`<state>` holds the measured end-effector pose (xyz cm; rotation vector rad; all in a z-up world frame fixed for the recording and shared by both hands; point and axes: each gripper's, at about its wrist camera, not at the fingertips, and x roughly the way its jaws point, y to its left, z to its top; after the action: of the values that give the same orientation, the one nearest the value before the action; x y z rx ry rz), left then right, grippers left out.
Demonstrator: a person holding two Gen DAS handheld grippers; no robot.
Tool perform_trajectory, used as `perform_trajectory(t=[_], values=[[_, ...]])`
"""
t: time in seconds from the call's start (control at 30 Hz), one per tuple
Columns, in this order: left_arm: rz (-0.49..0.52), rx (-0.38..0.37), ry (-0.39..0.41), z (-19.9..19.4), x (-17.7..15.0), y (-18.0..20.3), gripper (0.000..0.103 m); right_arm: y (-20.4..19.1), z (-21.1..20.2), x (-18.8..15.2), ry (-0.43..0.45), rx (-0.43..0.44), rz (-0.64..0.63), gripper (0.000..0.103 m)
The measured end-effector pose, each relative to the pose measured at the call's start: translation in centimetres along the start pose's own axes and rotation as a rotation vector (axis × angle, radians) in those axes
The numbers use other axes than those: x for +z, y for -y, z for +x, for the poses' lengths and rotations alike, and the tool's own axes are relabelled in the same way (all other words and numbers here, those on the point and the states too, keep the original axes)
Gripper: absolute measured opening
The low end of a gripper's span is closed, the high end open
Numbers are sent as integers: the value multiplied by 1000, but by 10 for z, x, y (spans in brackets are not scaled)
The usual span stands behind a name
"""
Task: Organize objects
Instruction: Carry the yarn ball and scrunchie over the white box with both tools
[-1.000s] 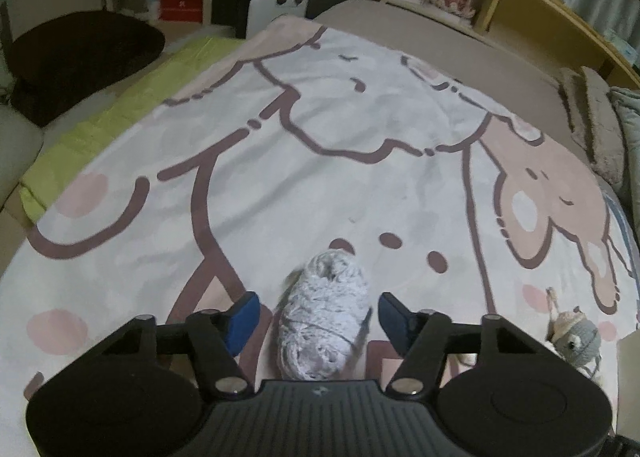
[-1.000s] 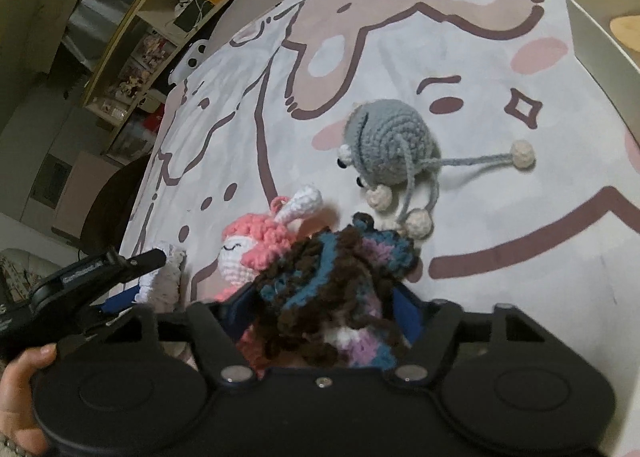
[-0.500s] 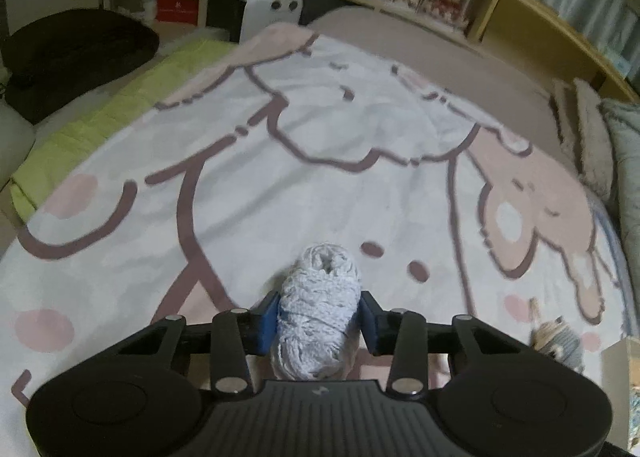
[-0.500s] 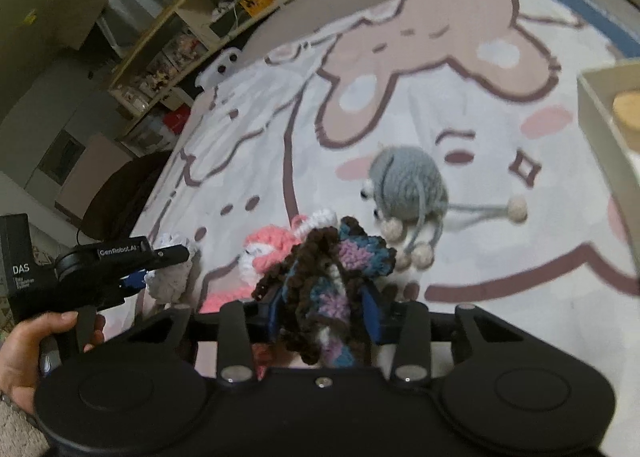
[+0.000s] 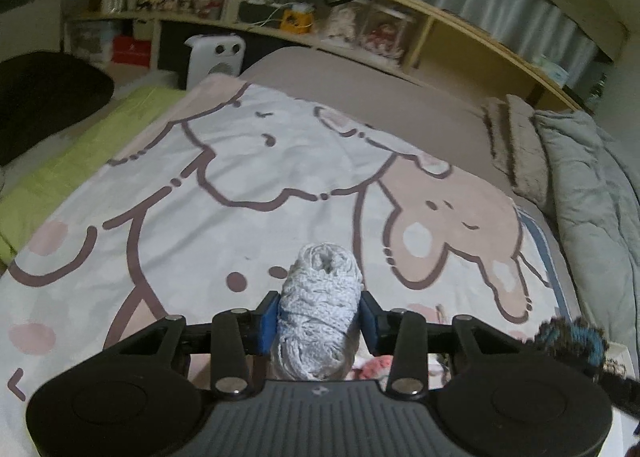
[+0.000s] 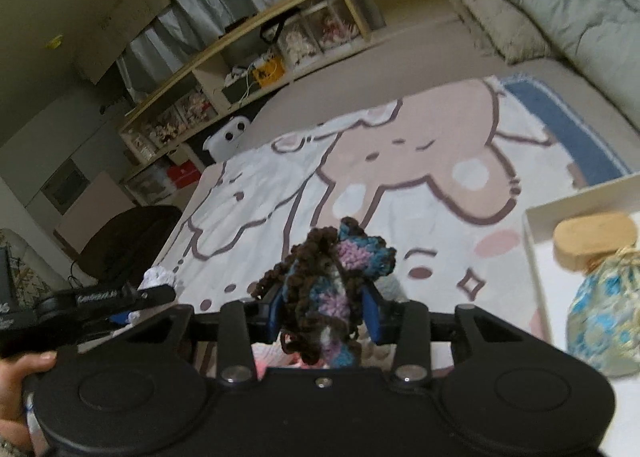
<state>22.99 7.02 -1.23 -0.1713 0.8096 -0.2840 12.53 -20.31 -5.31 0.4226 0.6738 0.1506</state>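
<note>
Two units are gripping above the cartoon blanket [image 5: 248, 177]: the left hand-held gripper [image 5: 319, 319] is clamping a white yarn skein [image 5: 320, 309], the right hand-held gripper [image 6: 324, 313] a multicoloured crochet piece [image 6: 328, 281].

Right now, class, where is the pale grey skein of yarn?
In the left wrist view, the pale grey skein of yarn sits clamped in the left claw, above the cartoon blanket.

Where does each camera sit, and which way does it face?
Left wrist: on the left gripper, looking down its fingers across the cartoon blanket toward the shelf; pads clamp a white yarn skein.
Right wrist: on the right gripper, facing the blanket and white box; pads clamp a brown-blue crochet piece; the person's hand shows lower left.
Shared: blanket, shelf, each other's load.
</note>
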Motion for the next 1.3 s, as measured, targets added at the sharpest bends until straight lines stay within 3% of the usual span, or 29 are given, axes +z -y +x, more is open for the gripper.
perform_trajectory(t=[0.2,0.43,0.57,0.73,0.87,1.07,1.3], values=[[48,-32,33,-16,-3,17,43,-4,-13,4,70,-87,-108,41],[82,-52,64,-29,-7,31,43,-5,-24,8,92,-91,-130,41],[87,-75,79,-36,-7,39,43,1,-39,13,86,-37,-50,41],[149,-115,117,-53,-11,60,43,9,-70,27,96,-16,-58,41],[194,-167,121,-61,-16,84,43,37,-105,34,96,-35,-55,41],[268,-242,112,-68,-29,127,43,91,-158,38,110,-148,-54,42],[351,-323,73,-65,-51,182,43,147,-190,34,112,-268,-28,42]])
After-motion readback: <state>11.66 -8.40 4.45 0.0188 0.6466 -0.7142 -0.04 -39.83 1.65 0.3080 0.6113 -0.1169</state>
